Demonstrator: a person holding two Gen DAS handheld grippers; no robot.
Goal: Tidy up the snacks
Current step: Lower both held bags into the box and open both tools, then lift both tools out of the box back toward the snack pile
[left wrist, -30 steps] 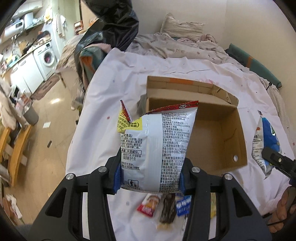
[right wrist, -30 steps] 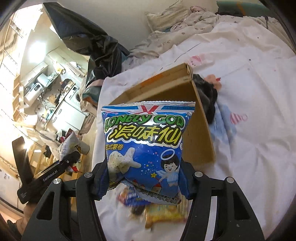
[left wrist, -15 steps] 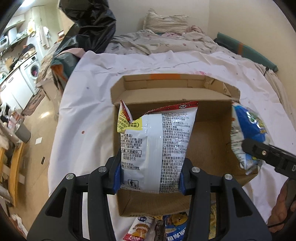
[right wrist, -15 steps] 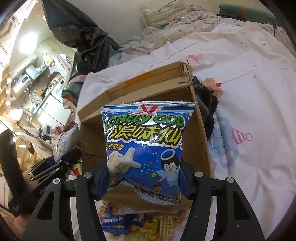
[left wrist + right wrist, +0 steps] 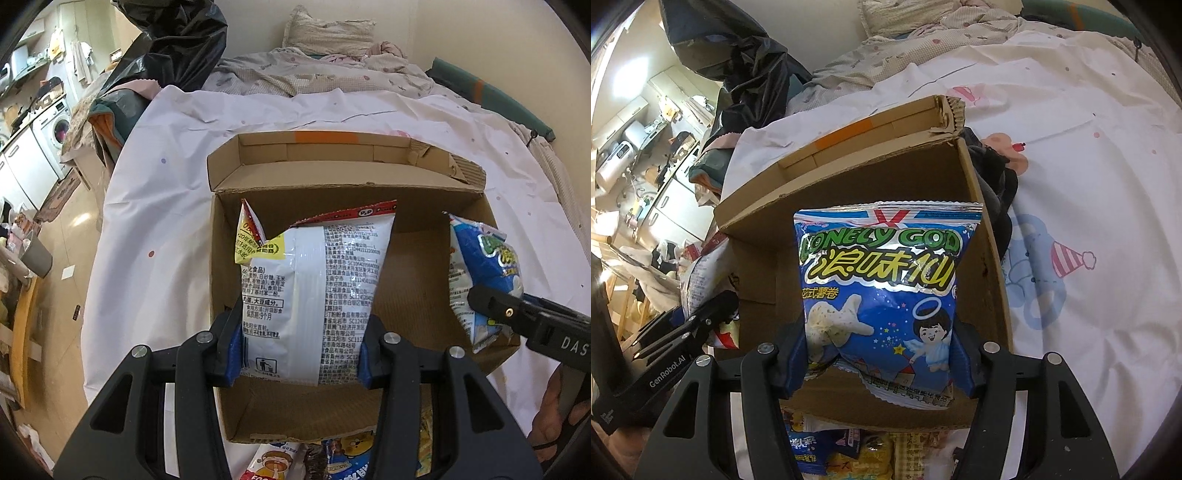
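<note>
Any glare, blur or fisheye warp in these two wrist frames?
Left wrist view: sharp, with glare streaks on the white snack bag; the cardboard box walls bow outward and the corners are vignetted black. Right wrist view: foil sheen on the blue Lonely God bag, and the window area at far left is blown out.

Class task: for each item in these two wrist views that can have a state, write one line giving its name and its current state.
Cardboard box: open, flaps up, floor bare.
White snack bag: sealed, upright, clamped in left claw, over the box.
Blue snack bag: sealed, upright, between the pads of right claw, over the box.
Right claw: opening.
Loose snack packets: lying on the sheet in front of the box.
</note>
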